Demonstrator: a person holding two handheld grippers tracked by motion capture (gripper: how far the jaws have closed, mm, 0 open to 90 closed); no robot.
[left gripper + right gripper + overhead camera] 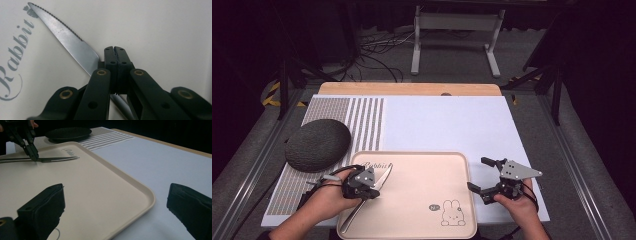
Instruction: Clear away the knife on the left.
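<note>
left gripper (pixel 373 184) sits low over the left side of the beige tray (pixel 432 160), jaws drawn together on a table knife (pixel 67 41). in the left gripper view the two black jaws meet with no gap and the steel passes between them near where blade meets handle, so i read this as a firm pinch, not a hover. the knife lies diagonally on the tray floor, serrated tip toward the far left corner by the printed "rabbit" lettering (pixel 17 45), handle toward the near left edge. from the right gripper view the blade looks flat on or just off the tray; cannot tell which.

holding near the middle of the knife likely keeps it balanced, so it should not tip when raised.

right gripper (pixel 482 176) is held at the tray's right rim, jaws spread wide, nothing between them. in its own view one jaw is over the tray, the other over the white mat (pixel 155 167). probably waiting, or ready to steady the tray.

dark oval dish (pixel 318 144) rests on the striped placemat (pixel 362 125), left of the tray, apart from the knife.
</note>
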